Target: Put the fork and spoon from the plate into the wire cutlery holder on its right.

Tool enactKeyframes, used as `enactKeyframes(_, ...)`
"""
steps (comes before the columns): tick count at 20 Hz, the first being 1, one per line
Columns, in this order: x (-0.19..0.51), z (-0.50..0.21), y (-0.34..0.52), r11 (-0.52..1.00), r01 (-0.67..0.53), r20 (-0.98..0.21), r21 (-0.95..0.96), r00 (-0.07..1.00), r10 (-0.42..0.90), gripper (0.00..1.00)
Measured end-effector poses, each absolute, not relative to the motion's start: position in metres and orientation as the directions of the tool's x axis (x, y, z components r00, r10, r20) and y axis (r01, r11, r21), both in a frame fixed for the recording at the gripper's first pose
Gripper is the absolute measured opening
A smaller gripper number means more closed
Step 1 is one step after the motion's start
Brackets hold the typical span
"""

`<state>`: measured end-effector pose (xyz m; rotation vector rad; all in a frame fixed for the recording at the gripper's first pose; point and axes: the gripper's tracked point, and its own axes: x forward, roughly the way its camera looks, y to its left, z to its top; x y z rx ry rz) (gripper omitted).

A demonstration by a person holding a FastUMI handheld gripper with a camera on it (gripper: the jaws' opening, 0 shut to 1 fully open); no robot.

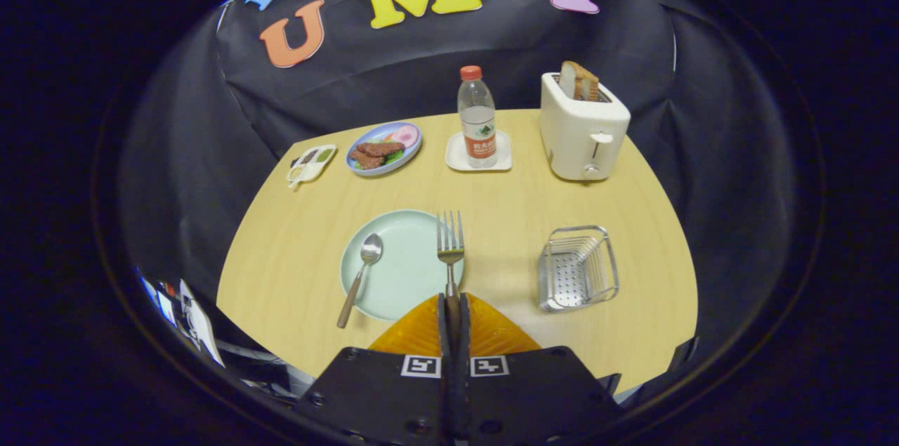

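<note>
My gripper (453,300) is shut on the handle of the fork (450,242), whose tines point away from me over the right rim of the pale green plate (404,281). It looks lifted a little above the plate. The spoon (360,275) lies along the plate's left side, its brown handle reaching past the rim onto the table. The wire cutlery holder (577,267) stands empty to the right of the plate, beyond and to the right of my fingers.
At the back of the wooden table (506,200) stand a white toaster (581,127) with bread, a water bottle (477,116) on a white coaster, a blue plate of food (383,147) and a small sauce dish (311,163).
</note>
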<state>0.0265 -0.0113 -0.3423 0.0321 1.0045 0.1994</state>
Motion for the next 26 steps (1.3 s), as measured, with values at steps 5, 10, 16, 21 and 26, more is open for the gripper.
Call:
enactKeyframes(5,0.025,-0.335,-0.079,0.993,-0.086,-0.877,0.077,0.468,0.109,0.00)
enactKeyframes(10,0.024,-0.336,-0.114,0.995,-0.074,-0.922,0.062,0.378,0.086,0.01)
enactKeyframes(16,0.034,-0.346,-0.134,0.999,-0.041,-0.974,0.025,0.223,0.034,0.01)
enactKeyframes(21,0.047,-0.363,-0.128,0.999,0.026,-0.997,0.048,0.058,0.046,0.01)
enactKeyframes(26,0.058,-0.379,-0.121,0.999,0.033,-0.999,0.011,-0.040,0.013,0.02)
